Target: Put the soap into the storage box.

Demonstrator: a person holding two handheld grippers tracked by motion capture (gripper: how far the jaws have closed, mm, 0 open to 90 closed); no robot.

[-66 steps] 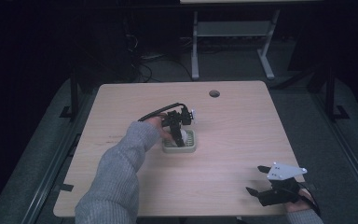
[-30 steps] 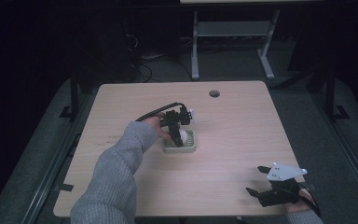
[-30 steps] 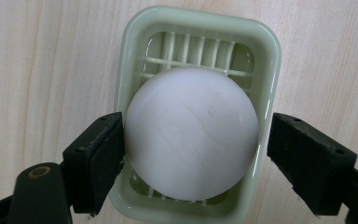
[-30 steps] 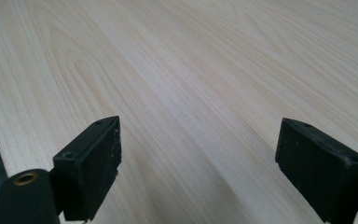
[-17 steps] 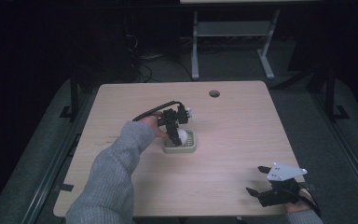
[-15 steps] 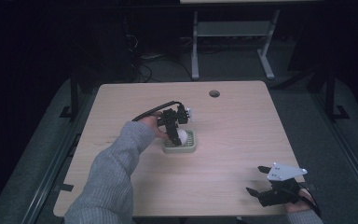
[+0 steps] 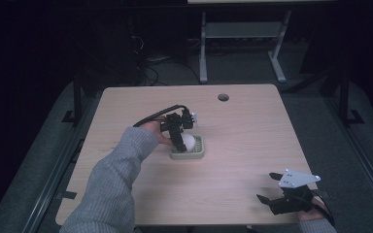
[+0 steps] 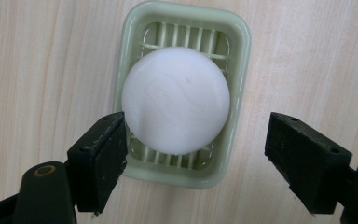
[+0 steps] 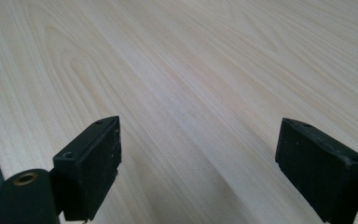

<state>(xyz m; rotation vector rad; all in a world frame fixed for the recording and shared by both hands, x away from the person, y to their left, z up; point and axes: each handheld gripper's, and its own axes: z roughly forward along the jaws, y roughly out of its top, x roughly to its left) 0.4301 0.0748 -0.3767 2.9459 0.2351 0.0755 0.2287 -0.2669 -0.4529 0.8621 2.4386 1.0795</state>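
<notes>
From the high view, a pale wooden surface [image 7: 252,145] carries a light green soap dish [image 7: 188,149] near its middle, with a round white soap [image 7: 188,141] lying in it. The left gripper [image 7: 178,141], held by a hand in a grey sleeve [image 7: 111,184], hangs over the dish with its cable looping back toward the far edge. The right gripper [image 7: 268,190] sits at the near right corner of the surface, well apart from the dish, a grey three-cornered plate on top.

The left gripper view looks straight down and shows what the high view cannot: the dish [image 8: 240,60] has a slatted grid floor, and the soap [image 8: 175,99] covers most of it, its face faintly veined. The left gripper [image 8: 193,158] is spread wide; one jaw sits at the soap's edge, whether touching I cannot tell, and the other stands clear beyond the dish rim.

The right gripper view shows its gripper [image 9: 198,168] spread wide over bare wood grain [image 9: 191,70], holding nothing.

No writing or brand is legible anywhere.
</notes>
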